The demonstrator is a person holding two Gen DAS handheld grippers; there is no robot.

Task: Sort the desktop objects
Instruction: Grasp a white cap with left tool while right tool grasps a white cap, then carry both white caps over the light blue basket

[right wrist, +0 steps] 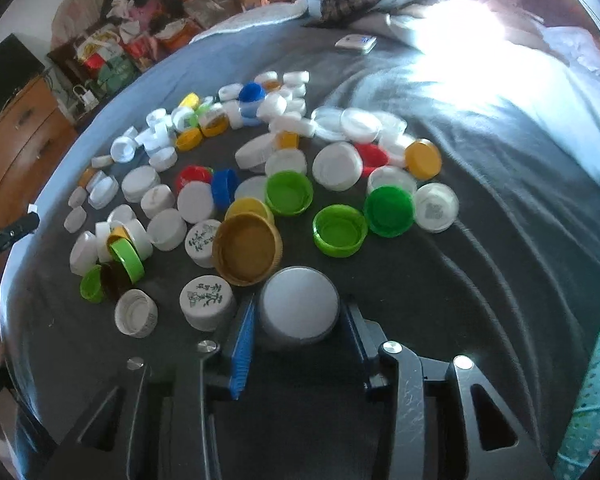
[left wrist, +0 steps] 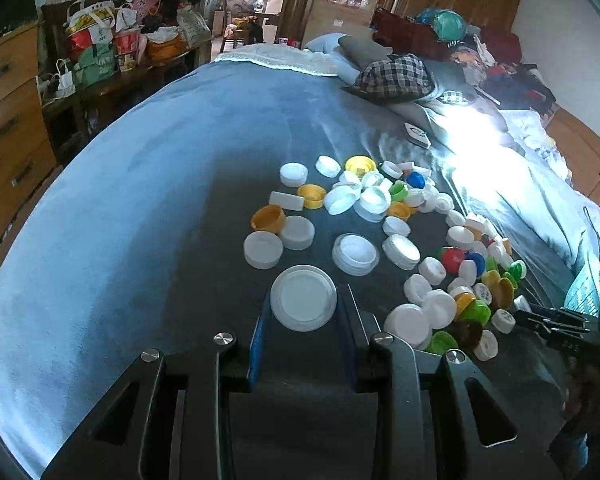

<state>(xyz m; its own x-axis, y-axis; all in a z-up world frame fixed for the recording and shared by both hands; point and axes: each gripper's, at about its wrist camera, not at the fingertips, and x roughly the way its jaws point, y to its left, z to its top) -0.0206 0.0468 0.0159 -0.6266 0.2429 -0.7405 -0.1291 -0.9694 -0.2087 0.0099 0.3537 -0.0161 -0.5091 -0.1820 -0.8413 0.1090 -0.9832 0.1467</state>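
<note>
Many plastic bottle caps lie on a grey-blue bedspread (left wrist: pixel 140 200). In the left wrist view my left gripper (left wrist: pixel 304 304) has its blue-padded fingers against both sides of a large white lid (left wrist: pixel 303 298), open side up. In the right wrist view my right gripper (right wrist: pixel 298 316) has its fingers on both sides of a large white cap (right wrist: pixel 299 306), top side up. A brown-gold cap (right wrist: pixel 247 249) lies just beyond it, with green caps (right wrist: pixel 340 230) and white caps with printed tops (right wrist: pixel 207 300) nearby. The right gripper shows at the right edge of the left wrist view (left wrist: pixel 556 320).
White and orange caps (left wrist: pixel 268 218) lie in a loose group ahead of the left gripper. A mixed colour pile (left wrist: pixel 468 280) lies to its right. A small white device (right wrist: pixel 356 43) and pillows (left wrist: pixel 396 74) lie farther up the bed. Wooden drawers (left wrist: pixel 8 120) stand left.
</note>
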